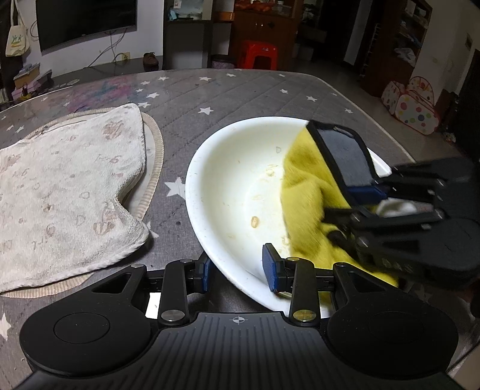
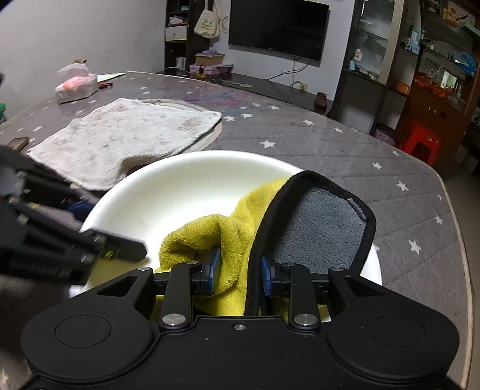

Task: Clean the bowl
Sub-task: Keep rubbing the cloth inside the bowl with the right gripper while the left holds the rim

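Bowl [image 1: 240,192], white and flecked with food residue, sits tilted on the star-patterned bench [image 1: 255,96]. The left gripper [image 1: 238,271] has its fingers straddling the bowl's near rim, pinching it. The right gripper [image 2: 238,271] has its fingers clamped on a yellow cloth [image 2: 210,240] with a grey, black-edged side, lying inside the bowl. A white towel [image 1: 66,186] lies nearby on the bench.

I work at a grey, star-printed tabletop [image 1: 255,90] in a dim living room. A wall-mounted television [image 2: 277,28] hangs on the pale wall behind; dark wooden cabinets [image 1: 264,27], 1 red plastic stool [image 1: 258,55] and a polka-dot play tent [image 1: 415,105] stand beyond the table.
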### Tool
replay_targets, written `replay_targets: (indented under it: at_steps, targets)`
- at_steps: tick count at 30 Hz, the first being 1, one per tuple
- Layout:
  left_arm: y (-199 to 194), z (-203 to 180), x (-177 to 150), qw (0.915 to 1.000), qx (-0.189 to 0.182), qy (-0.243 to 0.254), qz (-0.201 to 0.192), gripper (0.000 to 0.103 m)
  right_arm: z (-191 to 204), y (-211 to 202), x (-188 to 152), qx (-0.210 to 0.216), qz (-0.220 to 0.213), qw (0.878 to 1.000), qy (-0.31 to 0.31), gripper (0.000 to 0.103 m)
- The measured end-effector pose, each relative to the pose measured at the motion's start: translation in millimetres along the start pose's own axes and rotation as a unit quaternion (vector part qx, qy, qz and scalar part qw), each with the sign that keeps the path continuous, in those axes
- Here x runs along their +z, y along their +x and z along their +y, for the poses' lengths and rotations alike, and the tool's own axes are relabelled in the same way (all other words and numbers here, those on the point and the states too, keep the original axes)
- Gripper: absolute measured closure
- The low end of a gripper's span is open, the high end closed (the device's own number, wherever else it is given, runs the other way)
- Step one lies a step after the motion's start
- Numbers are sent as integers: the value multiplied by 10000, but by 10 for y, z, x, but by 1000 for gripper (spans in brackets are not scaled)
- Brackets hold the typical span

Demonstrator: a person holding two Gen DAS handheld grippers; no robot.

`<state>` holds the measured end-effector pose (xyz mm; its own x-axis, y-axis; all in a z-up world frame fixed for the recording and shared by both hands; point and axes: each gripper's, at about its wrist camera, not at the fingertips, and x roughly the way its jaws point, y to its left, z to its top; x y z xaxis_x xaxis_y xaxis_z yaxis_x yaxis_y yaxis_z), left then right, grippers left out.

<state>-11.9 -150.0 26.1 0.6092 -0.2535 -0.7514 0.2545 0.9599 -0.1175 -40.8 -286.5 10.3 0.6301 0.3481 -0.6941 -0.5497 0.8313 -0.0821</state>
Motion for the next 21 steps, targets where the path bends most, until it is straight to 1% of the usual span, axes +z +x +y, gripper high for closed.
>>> replay_targets:
  at_steps: [4,7,9,12,18,21]
  targets:
    - [-1,-4,0,10000,9,7,-2,68,12,-101,-63,-21,90,9999,-100,72]
    - [-2,-6,1,10000,16,13,-4,68,-29,-90,-67,-100,70,9999,-54,72]
    - [-3,-8,1,10000,20,16,-5,68,-57,-82,-70,-153,56,9999,-24,67]
    - [-4,-11,1,10000,27,22,-7,68,-98,-71,-74,-232,35,9997,21,67]
    - [-7,-17,9,10000,59,39,-19,71,-145,25,-15,-385,-26,9992,61,67]
    - [-11,-22,20,9999,94,56,-32,71,-182,96,-3,-412,-158,9989,160,67]
